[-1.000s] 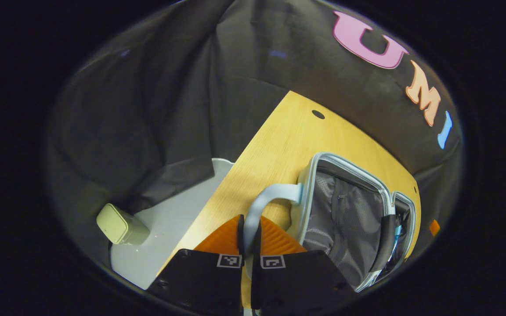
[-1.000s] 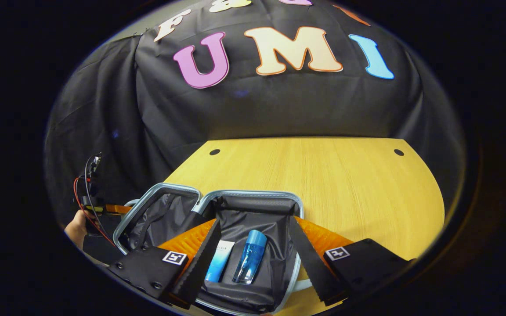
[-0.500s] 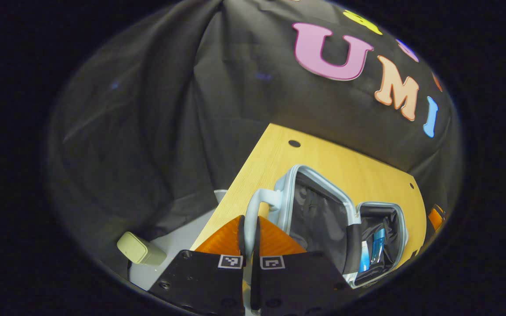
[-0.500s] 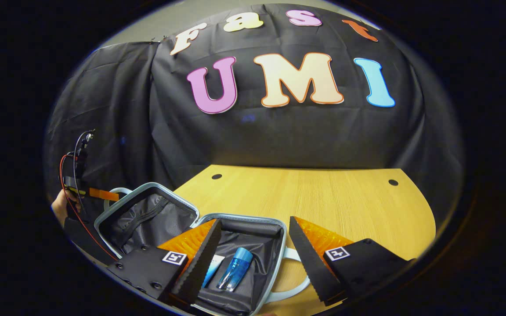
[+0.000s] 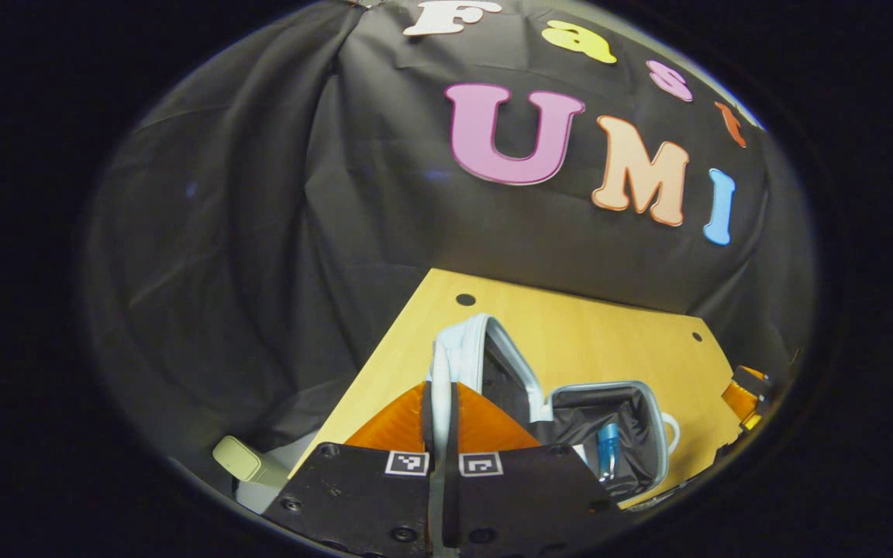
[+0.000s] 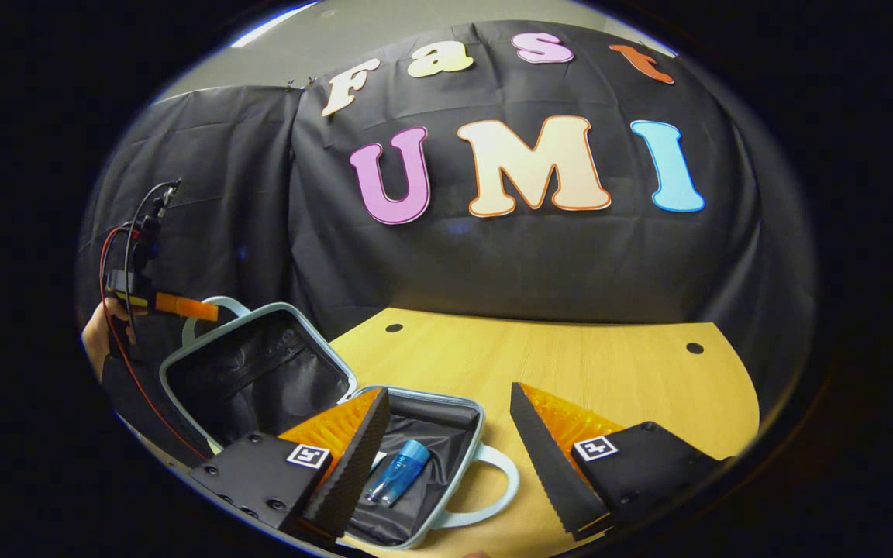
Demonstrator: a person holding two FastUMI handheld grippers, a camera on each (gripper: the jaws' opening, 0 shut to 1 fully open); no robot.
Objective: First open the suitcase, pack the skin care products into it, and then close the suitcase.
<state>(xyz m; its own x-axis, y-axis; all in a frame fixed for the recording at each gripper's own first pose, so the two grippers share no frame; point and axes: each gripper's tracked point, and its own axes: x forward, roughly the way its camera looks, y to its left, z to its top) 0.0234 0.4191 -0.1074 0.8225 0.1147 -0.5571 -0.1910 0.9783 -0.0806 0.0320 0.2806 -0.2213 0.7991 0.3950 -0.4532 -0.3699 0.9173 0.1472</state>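
Observation:
The pale blue suitcase lies open on the wooden table (image 6: 594, 372). Its lid (image 6: 253, 380) stands half raised, edge-on in the left gripper view (image 5: 468, 349). My left gripper (image 5: 440, 391) is shut on the lid's handle (image 5: 439, 364); the right gripper view has this gripper (image 6: 175, 306) at the far left, held by a hand (image 6: 98, 337). A blue bottle (image 6: 398, 480) lies in the dark-lined base (image 6: 446, 434), also in the left gripper view (image 5: 608, 449). A pale tube beside it is mostly hidden by a finger. My right gripper (image 6: 446, 434) hangs open over the base, holding nothing.
The base's own looped handle (image 6: 493, 484) rests on the table toward the right gripper. Bare tabletop with two small holes stretches behind the case. A beige box (image 5: 239, 459) sits on a grey surface left of the table. Black cloth walls the back.
My left gripper has swung the lid up from lying flat to half raised, tilting toward the base. The right gripper has drawn back and up, still open.

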